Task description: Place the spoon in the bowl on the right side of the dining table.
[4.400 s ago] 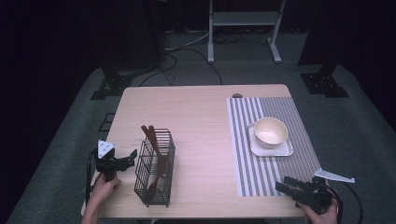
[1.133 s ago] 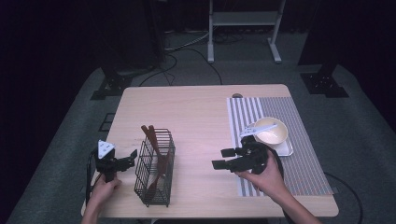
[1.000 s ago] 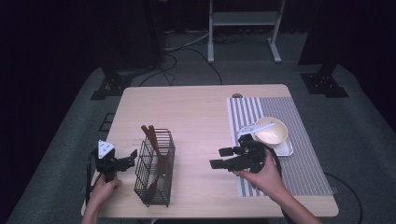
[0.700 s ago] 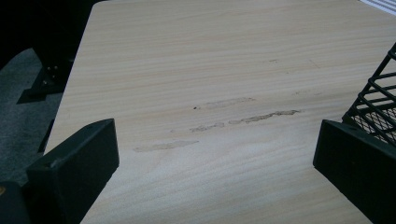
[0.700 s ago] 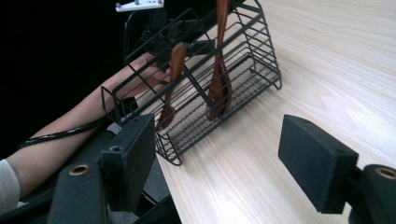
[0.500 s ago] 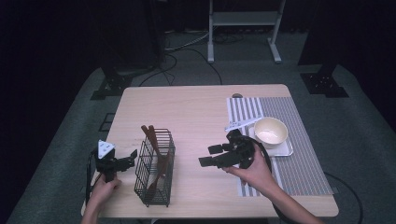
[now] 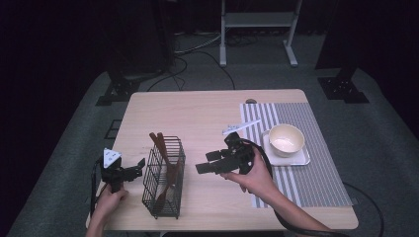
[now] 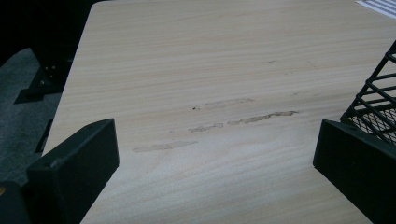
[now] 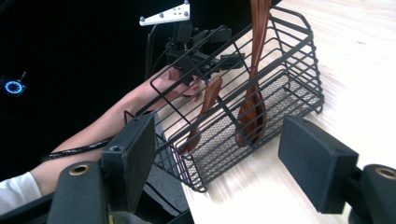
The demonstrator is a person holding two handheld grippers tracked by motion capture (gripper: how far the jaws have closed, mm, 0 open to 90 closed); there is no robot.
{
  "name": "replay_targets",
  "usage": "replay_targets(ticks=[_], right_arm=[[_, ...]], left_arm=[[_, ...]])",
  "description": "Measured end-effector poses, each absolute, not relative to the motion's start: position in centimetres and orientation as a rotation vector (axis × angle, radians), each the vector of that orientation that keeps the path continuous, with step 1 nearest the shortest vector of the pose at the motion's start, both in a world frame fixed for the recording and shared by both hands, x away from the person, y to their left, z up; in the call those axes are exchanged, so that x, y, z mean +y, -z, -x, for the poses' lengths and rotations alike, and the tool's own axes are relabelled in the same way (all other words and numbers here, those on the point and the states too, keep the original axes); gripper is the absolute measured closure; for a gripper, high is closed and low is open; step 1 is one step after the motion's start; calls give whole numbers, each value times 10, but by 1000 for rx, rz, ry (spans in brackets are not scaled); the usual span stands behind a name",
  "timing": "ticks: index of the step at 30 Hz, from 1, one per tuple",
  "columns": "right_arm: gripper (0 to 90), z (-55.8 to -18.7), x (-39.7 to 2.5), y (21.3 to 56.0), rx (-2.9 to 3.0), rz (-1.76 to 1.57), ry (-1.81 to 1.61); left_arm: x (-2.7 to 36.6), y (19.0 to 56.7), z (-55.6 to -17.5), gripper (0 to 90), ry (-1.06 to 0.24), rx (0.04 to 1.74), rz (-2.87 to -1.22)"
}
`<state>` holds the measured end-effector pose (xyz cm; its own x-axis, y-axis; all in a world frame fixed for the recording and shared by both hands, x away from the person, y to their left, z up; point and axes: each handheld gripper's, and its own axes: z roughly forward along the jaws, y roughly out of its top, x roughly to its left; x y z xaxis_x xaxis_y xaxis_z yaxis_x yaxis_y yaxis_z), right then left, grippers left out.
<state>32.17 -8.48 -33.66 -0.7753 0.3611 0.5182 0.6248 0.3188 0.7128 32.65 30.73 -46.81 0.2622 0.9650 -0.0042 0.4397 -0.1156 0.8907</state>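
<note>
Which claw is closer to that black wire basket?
Left. The left claw sits right beside the basket, jaws open; the right claw hovers farther off on its other side.

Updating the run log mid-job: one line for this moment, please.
left gripper open beside wire basket | right gripper open, empty, aimed at basket | wooden utensils inside | bowl on tray

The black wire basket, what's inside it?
Inside the black wire basket stand two brown wooden utensils, leaning up past its rim. Their lower ends sit on the mesh floor, partly crossed by the wires.

Both grippers are gaping wide: the left gripper (image 7: 134, 169) is resting low, the right gripper (image 7: 210, 162) is pointing leftward.
</note>
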Motion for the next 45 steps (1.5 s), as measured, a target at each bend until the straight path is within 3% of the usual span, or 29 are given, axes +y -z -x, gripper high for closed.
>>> replay_targets(ticks=[38, 45], right_arm=[[269, -335, -28, 344, -2317, 837, 1345], [302, -334, -22, 345, -2330, 825, 1345]], left_arm=[[308, 468, -326, 0, -783, 1303, -1691], [309, 468, -326, 0, -782, 1303, -1692]])
